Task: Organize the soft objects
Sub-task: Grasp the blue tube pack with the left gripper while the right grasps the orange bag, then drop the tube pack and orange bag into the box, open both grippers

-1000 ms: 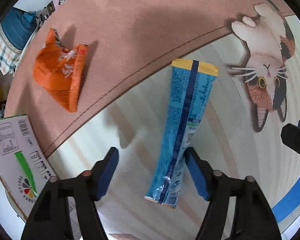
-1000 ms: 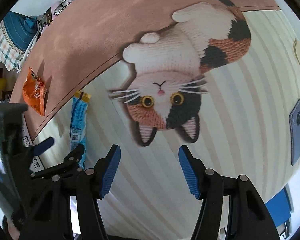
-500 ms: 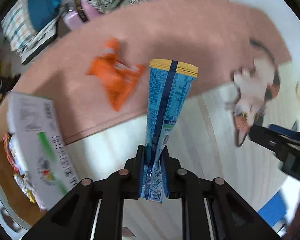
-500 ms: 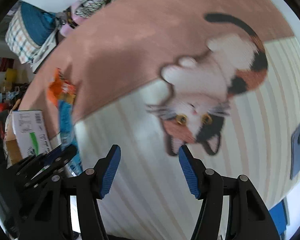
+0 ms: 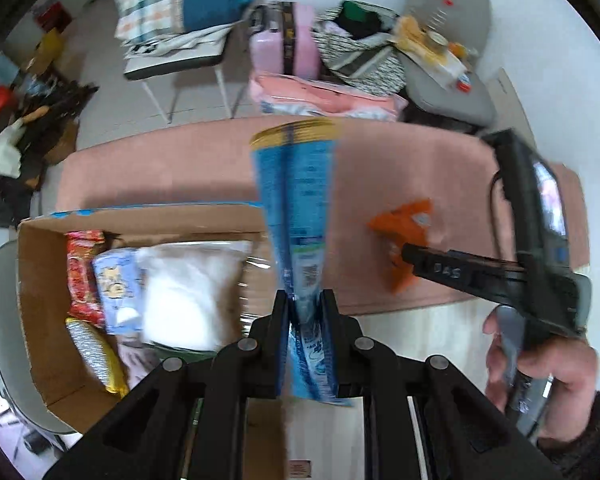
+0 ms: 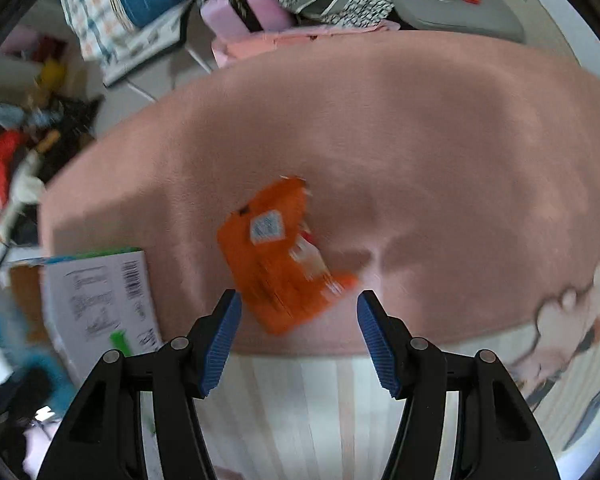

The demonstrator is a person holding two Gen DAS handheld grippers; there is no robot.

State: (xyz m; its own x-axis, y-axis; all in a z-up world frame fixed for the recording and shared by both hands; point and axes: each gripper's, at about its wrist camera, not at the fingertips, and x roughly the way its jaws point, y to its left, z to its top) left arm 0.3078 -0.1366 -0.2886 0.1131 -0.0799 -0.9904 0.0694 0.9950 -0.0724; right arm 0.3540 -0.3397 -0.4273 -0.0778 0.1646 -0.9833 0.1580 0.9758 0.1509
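The left gripper point(image 5: 305, 312) clamped the blue packet point(image 5: 296, 200) beside the cardboard box point(image 5: 36, 280), while the right gripper point(image 6: 298, 336) gaped empty before the orange packet point(image 6: 280, 260)

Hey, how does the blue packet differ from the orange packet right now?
The blue packet is long and narrow; the orange packet is shorter, wider and crumpled. The blue packet is clamped near its lower end in the left tool and stands upright off the surface; the orange packet lies loose on the pink rug, ahead of the open right tool, untouched. Both are soft snack-type bags still outside the cardboard box.
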